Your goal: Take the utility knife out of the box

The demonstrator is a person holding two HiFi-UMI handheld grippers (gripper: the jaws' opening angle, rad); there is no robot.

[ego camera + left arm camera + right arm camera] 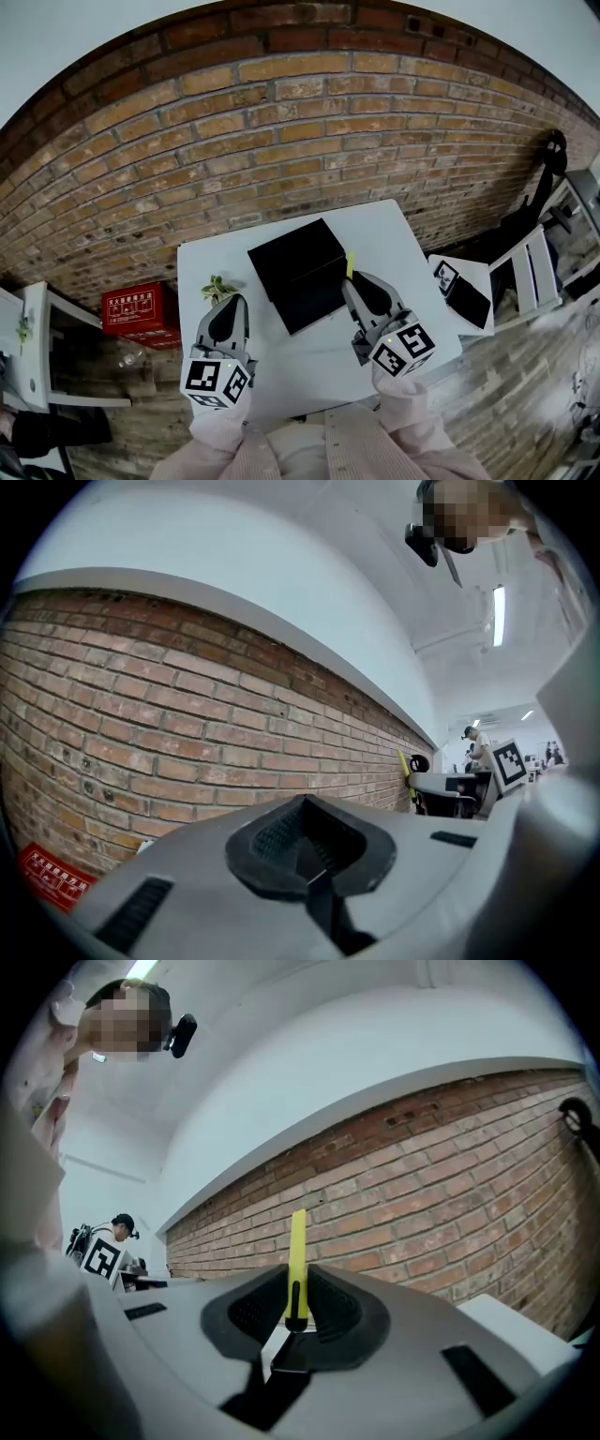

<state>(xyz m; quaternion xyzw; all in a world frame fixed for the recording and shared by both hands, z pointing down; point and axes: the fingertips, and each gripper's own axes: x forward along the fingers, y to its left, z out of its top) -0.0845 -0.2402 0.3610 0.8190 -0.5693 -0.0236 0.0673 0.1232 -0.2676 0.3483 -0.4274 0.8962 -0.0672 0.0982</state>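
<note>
A black box (pixel 305 272) lies shut on the white table (pixel 309 361), near its middle. My right gripper (pixel 361 286) hovers at the box's right edge, shut on a slim yellow utility knife (pixel 350 264). In the right gripper view the knife (pixel 297 1260) stands upright between the pads (pixel 323 1312), its top end sticking out past them towards the brick wall. My left gripper (pixel 228 314) hangs left of the box with its jaws together and nothing in them; in the left gripper view the pads (pixel 281 841) meet in front of the wall.
A small green sprig (pixel 217 288) lies on the table's left edge. A red box (pixel 141 311) sits low on the left. A white stand (pixel 448 281) with a black item stands right of the table. The brick wall (pixel 300 131) runs behind.
</note>
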